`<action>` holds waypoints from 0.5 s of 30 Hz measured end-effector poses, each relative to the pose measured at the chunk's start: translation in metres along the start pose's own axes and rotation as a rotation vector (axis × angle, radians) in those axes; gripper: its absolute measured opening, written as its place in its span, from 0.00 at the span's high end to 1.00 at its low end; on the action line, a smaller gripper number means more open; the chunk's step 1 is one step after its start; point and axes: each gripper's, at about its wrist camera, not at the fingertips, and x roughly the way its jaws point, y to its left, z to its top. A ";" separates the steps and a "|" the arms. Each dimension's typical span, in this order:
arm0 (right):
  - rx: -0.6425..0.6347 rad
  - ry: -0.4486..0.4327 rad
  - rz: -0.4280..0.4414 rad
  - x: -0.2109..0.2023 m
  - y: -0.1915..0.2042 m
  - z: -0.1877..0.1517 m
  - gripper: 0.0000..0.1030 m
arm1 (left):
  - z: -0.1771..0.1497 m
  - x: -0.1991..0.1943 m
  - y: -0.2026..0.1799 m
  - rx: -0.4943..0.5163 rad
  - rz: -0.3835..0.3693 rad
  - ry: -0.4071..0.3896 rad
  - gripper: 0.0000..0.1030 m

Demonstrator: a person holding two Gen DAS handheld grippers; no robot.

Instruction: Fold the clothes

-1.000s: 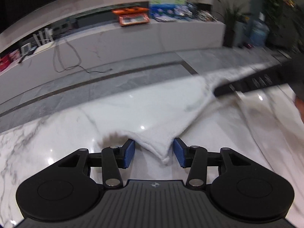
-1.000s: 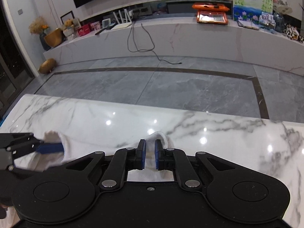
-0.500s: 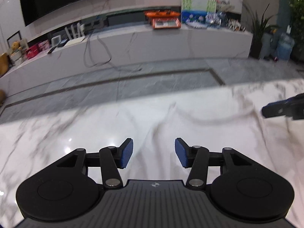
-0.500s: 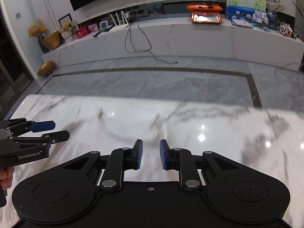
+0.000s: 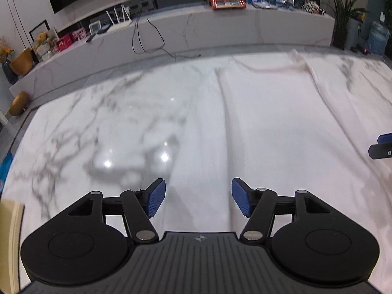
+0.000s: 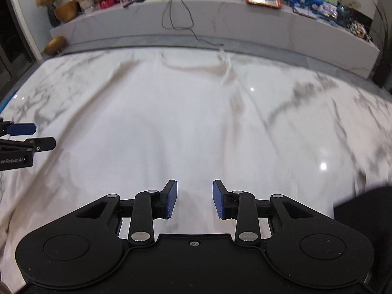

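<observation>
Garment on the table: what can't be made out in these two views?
- Garment near hem: both views, hidden under each gripper's body.
- Garment type: both views, motion blur; only a neckline shows.
- Right gripper: left view, cut by the edge.
- Left gripper: right view, cut by the edge.

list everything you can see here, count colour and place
garment: 1, white, spread flat on the table, neckline at the far edge
table: 1, white marble with grey veins, under the garment
orange scale: 1, on the far ledge
cable: 1, black, hanging off the ledge
teddy bear: 1, brown, ledge's left end
plant: 1, green, far right
left gripper: 1, black with blue pads, open over the garment
right gripper: 1, black with blue pads, open over the garment
</observation>
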 end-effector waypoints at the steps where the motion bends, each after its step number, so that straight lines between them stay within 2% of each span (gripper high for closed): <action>1: -0.004 0.008 -0.008 0.000 0.000 -0.007 0.70 | -0.003 0.000 0.000 0.005 0.008 0.000 0.43; 2: -0.005 0.012 -0.014 0.000 0.000 -0.011 0.71 | -0.006 0.000 -0.001 0.009 0.017 -0.001 0.47; 3: -0.006 0.016 -0.020 0.000 -0.001 -0.015 0.83 | -0.010 0.001 -0.001 0.014 0.025 -0.001 0.50; 4: -0.011 0.017 -0.023 0.000 -0.002 -0.019 0.93 | -0.013 0.001 -0.001 0.018 0.034 -0.002 0.62; 5: -0.017 0.016 -0.030 0.000 -0.003 -0.019 0.99 | -0.015 0.001 -0.001 0.019 0.040 -0.001 0.73; 7: -0.026 0.018 -0.047 -0.003 -0.007 -0.019 1.00 | -0.013 0.001 0.010 -0.012 0.025 0.006 0.84; 9: -0.020 0.012 -0.059 -0.009 -0.012 -0.015 1.00 | -0.010 -0.002 0.020 -0.036 0.013 -0.003 0.91; 15: -0.019 -0.059 -0.139 -0.038 -0.041 0.018 1.00 | 0.017 -0.015 0.061 -0.115 0.000 -0.048 0.92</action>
